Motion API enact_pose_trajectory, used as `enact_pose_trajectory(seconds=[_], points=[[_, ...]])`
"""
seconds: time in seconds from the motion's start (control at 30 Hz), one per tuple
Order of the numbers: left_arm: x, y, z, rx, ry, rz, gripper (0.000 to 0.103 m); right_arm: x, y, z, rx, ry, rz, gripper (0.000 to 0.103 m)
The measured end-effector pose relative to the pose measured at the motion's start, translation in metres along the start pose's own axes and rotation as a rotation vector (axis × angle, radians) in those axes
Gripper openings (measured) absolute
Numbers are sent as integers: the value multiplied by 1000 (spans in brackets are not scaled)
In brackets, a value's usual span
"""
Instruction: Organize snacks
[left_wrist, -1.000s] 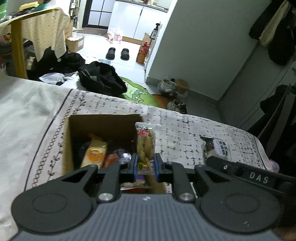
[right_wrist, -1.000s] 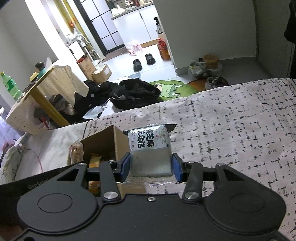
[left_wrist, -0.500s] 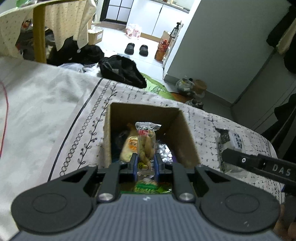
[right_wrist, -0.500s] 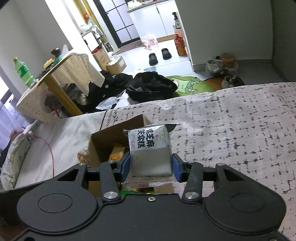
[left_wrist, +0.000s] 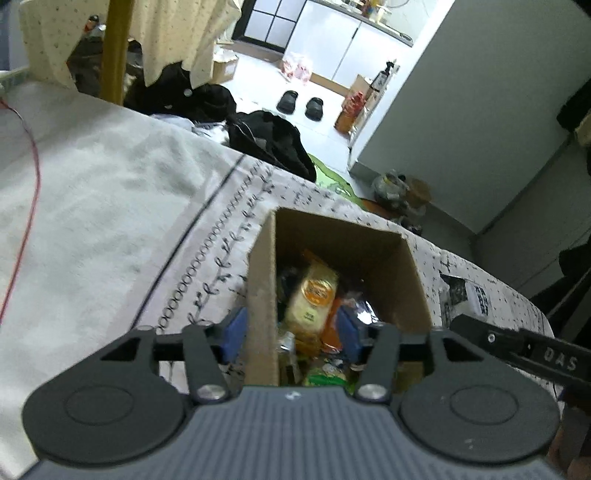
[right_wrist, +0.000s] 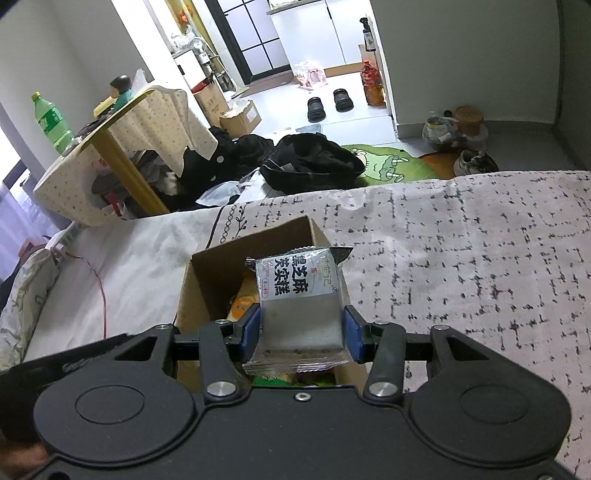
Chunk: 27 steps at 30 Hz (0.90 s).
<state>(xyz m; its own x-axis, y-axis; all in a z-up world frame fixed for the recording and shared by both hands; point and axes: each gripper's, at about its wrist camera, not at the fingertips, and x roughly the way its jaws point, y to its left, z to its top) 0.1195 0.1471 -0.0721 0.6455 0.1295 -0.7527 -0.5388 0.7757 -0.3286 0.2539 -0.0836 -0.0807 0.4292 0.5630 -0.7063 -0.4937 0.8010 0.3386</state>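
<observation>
Patterned bedcover (right_wrist: 461, 236) underfoot; cluttered floor beyond, black slippers (right_wrist: 328, 103), green mat (right_wrist: 384, 162), draped side table (right_wrist: 122, 122) far left. Cardboard box (left_wrist: 413, 273) sits on the cover, holding snacks incl. a yellow packet (left_wrist: 312, 299). Left gripper (left_wrist: 291, 328) fingers spread wide, empty, straddling the box's left wall. Only the right view shows a green bottle (right_wrist: 51, 122). Right gripper (right_wrist: 301, 328) clamps a sesame-cake packet (right_wrist: 299, 295) above the box.
</observation>
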Motion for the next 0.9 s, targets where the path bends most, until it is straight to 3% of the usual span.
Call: enact_pose_trajectory(seconds=[0.1, 0.23, 0.37, 0.5, 0.57, 0.9], points=[[-4, 3, 2, -2, -13, 1, 64, 5, 8, 5, -12, -8, 11, 46], [-6, 5, 4, 4, -18, 3, 65, 11, 18, 13, -33, -34, 55, 49], [-6, 6, 3, 21, -9, 17, 66, 6, 20, 15, -61, -77, 42, 68], [-1, 7, -1, 28, 27, 31, 72, 5, 10, 10, -40, -33, 35, 70], [-1, 7, -3, 36, 39, 39, 73, 4, 7, 6, -37, -15, 24, 76], [-13, -9, -9, 75, 34, 36, 82, -18, -13, 0, -32, -3, -6, 86]])
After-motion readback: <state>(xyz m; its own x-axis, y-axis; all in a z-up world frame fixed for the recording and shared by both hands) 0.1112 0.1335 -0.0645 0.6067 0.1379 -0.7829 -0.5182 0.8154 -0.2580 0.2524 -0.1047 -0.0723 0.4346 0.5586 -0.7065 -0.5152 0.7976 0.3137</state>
